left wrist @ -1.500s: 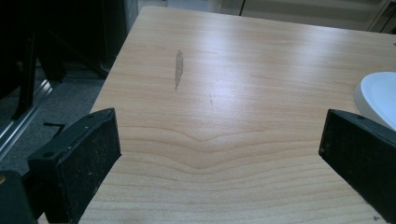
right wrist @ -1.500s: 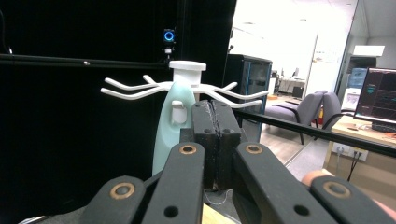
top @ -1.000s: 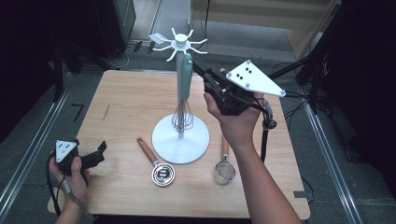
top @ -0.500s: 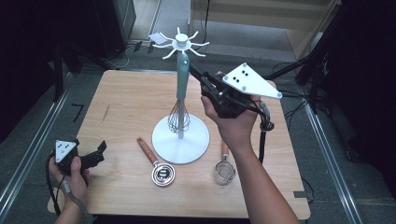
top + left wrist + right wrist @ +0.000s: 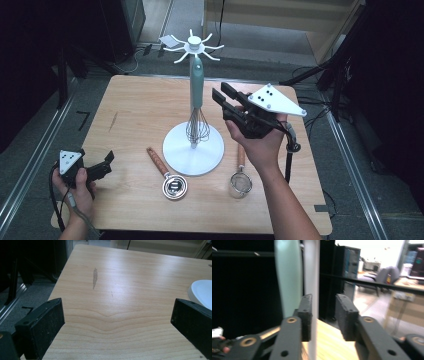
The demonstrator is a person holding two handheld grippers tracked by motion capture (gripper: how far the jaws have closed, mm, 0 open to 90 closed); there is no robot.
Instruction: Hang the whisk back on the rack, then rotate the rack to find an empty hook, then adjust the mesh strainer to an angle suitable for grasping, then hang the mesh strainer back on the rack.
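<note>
Pale wooden tabletop lying mostly bare, right gripper just parting, empty, beside mint-handled wire whisk hanging on white stand, left gripper gaping near front-left edge.

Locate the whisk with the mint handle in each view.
High view: whisk hangs at centre on the white stand.
Left gripper view: not in it; the stand's base sits at the right edge.
Right gripper view: mint handle upper left, beside the stand's pole.
Shared landmark: the stand.

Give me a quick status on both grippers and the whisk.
Right gripper just opened, off the whisk, which hangs on the stand. Left gripper open, idle. Nothing in the way.
</note>
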